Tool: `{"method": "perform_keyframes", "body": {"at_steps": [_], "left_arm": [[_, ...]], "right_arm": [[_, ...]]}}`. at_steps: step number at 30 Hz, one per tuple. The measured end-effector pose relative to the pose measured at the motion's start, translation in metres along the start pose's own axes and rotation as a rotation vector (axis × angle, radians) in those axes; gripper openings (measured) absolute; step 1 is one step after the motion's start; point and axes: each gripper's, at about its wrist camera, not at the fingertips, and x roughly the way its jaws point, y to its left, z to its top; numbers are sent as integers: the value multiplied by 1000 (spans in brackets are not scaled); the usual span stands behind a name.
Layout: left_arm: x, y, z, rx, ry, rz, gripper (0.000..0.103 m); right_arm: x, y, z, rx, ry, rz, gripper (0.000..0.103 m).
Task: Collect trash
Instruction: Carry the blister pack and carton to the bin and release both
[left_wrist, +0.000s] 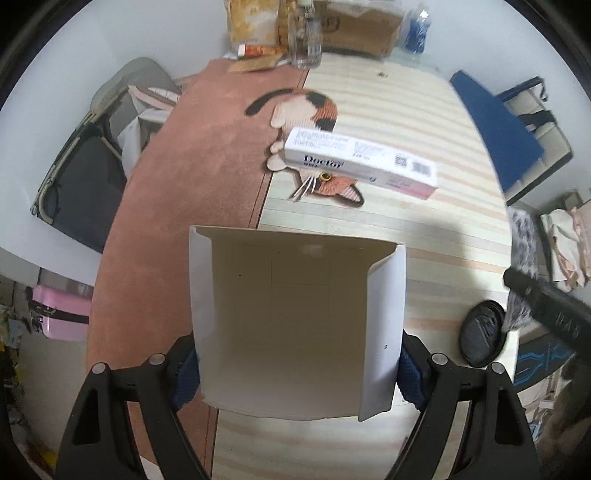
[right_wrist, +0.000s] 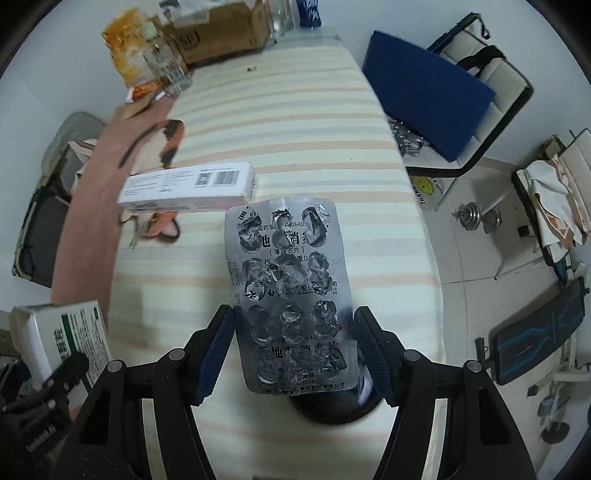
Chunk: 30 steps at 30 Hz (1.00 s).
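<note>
My left gripper (left_wrist: 297, 362) is shut on an open, empty white carton (left_wrist: 295, 317), its blue pads pressing on both side walls. The same carton, green-printed on the outside, shows at the lower left of the right wrist view (right_wrist: 62, 339). My right gripper (right_wrist: 295, 325) is shut on a used silver blister pack (right_wrist: 291, 280), held flat above the striped tablecloth (right_wrist: 295, 122). A long white medicine box (left_wrist: 362, 162) marked "Doctor" lies on the table beyond both grippers, also visible from the right wrist (right_wrist: 188, 186).
A cat-shaped mat (left_wrist: 310, 107) lies under the long box, beside a brown runner (left_wrist: 184, 177). A cardboard box (right_wrist: 221, 33), glass bottle (left_wrist: 304, 44) and snack bag (right_wrist: 125, 48) crowd the far end. A black round object (left_wrist: 482, 332) sits near the right edge. Chairs (right_wrist: 436, 92) stand alongside.
</note>
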Motion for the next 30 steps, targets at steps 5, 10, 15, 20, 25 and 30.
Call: {"method": "perform_keyframes", "body": {"at_steps": [5, 10, 15, 20, 25, 30], "left_arm": [[-37, 16, -34, 33, -60, -48, 84], [-70, 46, -90, 92, -98, -90, 84], [-92, 87, -157, 138, -84, -141, 84], [-90, 120, -215, 173, -5, -167, 84], [-71, 135, -266, 200, 99, -227, 84], [-14, 137, -316, 168, 248, -328, 86]], "right_arm": [[-40, 12, -46, 13, -42, 25, 68], [-86, 36, -120, 41, -111, 5, 68], [-124, 73, -214, 82, -153, -19, 68], [-139, 100, -305, 142, -125, -28, 68], [-129, 113, -393, 196, -19, 8, 68], [-91, 106, -469, 242, 96, 52, 68]]}}
